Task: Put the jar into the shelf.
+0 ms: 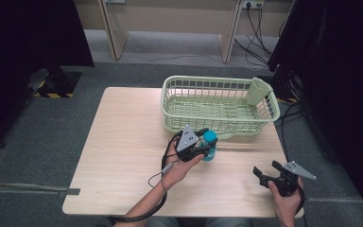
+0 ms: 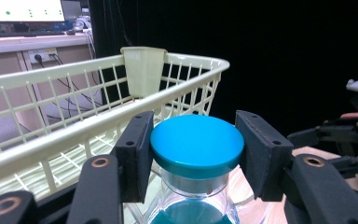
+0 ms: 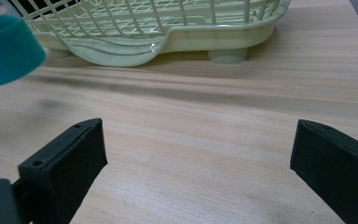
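Observation:
A clear bottle point(image 1: 210, 150) with a teal lid point(image 2: 196, 144) and teal base point(image 3: 4, 46) hangs slightly above the wooden table point(image 1: 123, 142), just in front of the pale green basket point(image 1: 217, 80). My left gripper point(image 1: 204, 143) is shut on it, one jaw pressed against each side of the lid. The right gripper point(image 1: 267, 169) rests near the table's front right corner, open, with bare wood between its jaws point(image 3: 198, 158).
The basket's rim point(image 2: 51, 140) runs close behind the bottle, and its foot and drip lip point(image 3: 191, 37) face the right gripper. A pale green cup holder point(image 1: 258, 91) hangs in the basket's far right corner. Dark curtains and cables flank the table.

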Motion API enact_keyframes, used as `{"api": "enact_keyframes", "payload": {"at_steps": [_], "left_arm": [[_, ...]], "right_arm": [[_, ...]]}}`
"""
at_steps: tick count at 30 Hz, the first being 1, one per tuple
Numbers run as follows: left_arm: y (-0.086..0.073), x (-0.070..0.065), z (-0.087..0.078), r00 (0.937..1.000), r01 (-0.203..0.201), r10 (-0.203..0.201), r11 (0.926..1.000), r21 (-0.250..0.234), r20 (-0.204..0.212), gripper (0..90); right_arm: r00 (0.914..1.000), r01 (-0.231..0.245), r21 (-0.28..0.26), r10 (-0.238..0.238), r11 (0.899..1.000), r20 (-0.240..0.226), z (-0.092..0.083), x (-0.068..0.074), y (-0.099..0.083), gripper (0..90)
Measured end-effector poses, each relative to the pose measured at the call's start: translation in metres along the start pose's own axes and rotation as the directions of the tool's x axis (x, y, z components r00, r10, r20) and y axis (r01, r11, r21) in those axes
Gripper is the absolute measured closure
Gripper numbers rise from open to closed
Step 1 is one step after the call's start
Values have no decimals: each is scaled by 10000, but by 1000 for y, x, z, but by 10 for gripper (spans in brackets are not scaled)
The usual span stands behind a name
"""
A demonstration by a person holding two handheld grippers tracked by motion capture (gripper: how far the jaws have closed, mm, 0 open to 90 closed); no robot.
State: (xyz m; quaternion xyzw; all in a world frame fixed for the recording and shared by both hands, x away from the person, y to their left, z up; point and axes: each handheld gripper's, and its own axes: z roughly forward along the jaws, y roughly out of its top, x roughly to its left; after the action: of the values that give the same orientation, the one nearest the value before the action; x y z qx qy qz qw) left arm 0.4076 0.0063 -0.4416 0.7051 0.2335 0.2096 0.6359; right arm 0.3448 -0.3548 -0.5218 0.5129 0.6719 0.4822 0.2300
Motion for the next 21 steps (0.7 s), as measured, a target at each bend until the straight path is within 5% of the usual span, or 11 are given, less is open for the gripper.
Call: {"api": "enact_keyframes", "payload": {"at_steps": [21], "left_arm": [[40,-3,-15,9992,-404,402,9980,-496,-35,480]], "right_arm": [[10000,-1,11,1,10000,-5,0,0,0,35]]}}
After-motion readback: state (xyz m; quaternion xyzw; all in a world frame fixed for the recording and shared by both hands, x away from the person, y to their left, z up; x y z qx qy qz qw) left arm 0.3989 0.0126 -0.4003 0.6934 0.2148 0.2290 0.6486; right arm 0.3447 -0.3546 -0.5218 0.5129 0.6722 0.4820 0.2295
